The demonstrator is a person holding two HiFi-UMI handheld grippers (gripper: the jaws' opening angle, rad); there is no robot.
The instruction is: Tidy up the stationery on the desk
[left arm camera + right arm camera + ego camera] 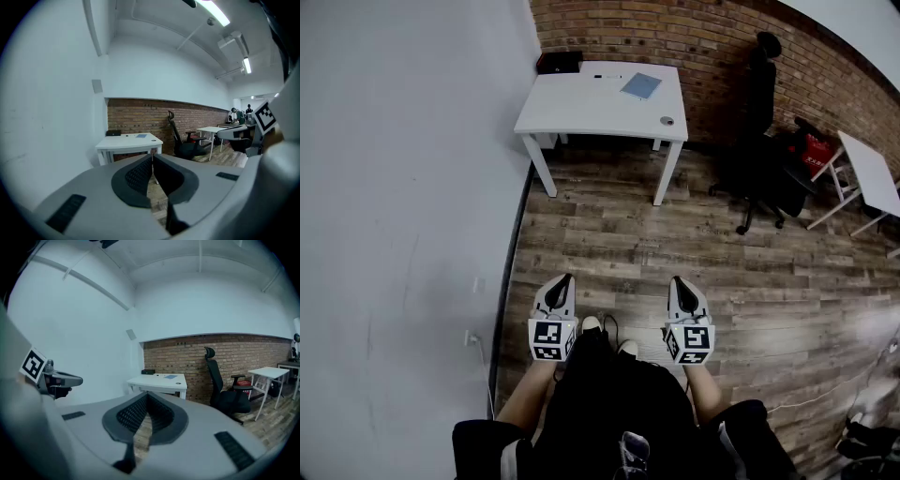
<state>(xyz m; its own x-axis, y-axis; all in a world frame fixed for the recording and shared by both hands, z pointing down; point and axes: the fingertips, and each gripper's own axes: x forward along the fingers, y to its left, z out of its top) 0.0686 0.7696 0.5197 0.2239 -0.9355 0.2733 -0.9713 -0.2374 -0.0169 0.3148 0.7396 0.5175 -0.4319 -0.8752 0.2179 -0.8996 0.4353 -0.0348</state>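
A white desk (581, 112) stands far ahead against the brick wall. On it lie a blue notebook (641, 85), a small round grey thing (667, 120), a pen-like item (607, 77) and a black box (559, 63) at its back left corner. My left gripper (562, 281) and right gripper (678, 283) are held side by side close to my body, well short of the desk. Both are shut with nothing between the jaws. The desk (129, 141) shows beyond the left gripper (152, 161), and the same desk (157, 380) beyond the right gripper (147, 399).
A black office chair (759, 141) stands right of the desk. A second white table (872, 173) and a red item (816, 150) are at the far right. A white wall (403, 234) runs along the left. Wooden floor (675, 244) lies between me and the desk.
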